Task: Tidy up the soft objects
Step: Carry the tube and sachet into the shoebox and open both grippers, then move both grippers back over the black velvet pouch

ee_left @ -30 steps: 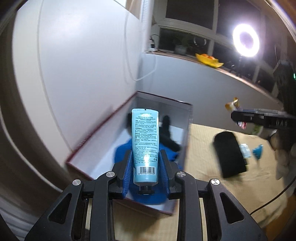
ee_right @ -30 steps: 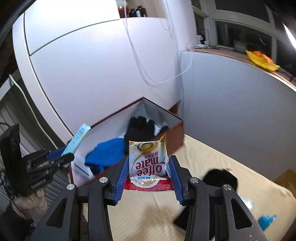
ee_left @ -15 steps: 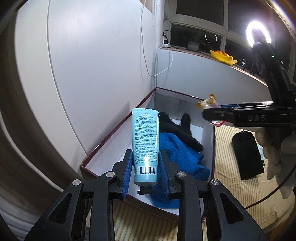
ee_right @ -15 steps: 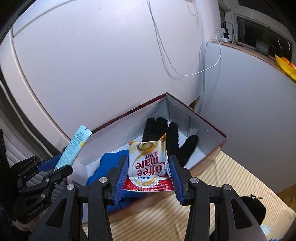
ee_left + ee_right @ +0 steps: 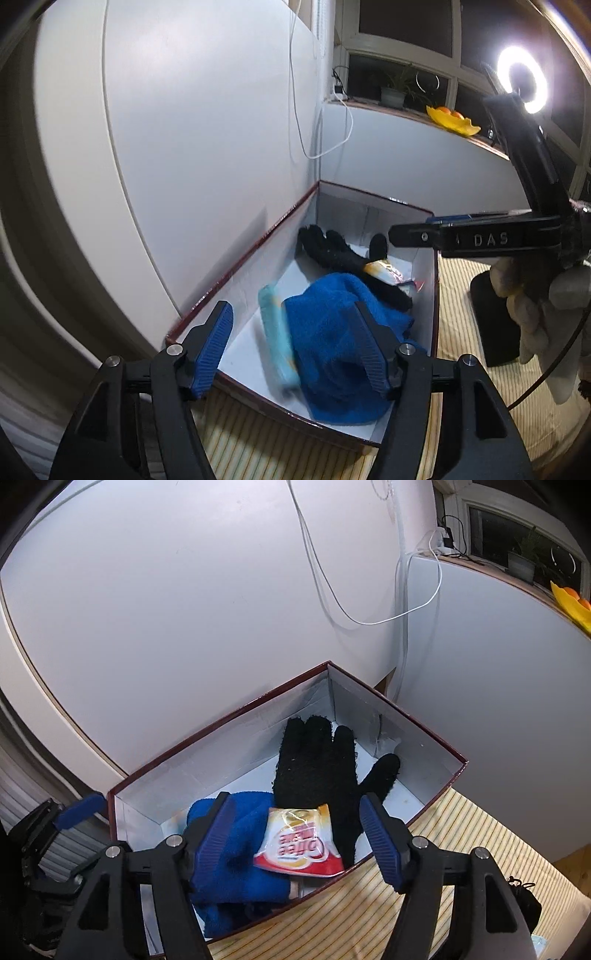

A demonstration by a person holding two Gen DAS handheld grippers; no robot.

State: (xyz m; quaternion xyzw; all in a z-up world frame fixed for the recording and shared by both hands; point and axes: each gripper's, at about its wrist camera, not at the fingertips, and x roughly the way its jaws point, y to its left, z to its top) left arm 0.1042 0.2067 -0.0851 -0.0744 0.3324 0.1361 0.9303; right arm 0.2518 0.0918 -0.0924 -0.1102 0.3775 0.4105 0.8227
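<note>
An open box (image 5: 236,269) (image 5: 221,720) with a dark red rim and white inside stands against the wall. In it lie a blue towel (image 5: 332,332) (image 5: 243,845), a black glove (image 5: 340,254) (image 5: 317,768), a light blue tube (image 5: 277,339) and a Coffee-mate sachet (image 5: 299,845) (image 5: 384,269). My left gripper (image 5: 295,347) is open and empty above the box's near end. My right gripper (image 5: 299,842) is open and empty above the box, over the sachet.
The box rests on a striped yellow mat (image 5: 443,867) (image 5: 458,288). A black pouch (image 5: 495,321) lies on the mat right of the box. White walls with a hanging cable (image 5: 369,620) stand close behind. A ring light (image 5: 521,85) shines at upper right.
My left gripper opened and the tube dropped into the box beside the towel. My right gripper opened and the sachet fell onto the glove and towel.
</note>
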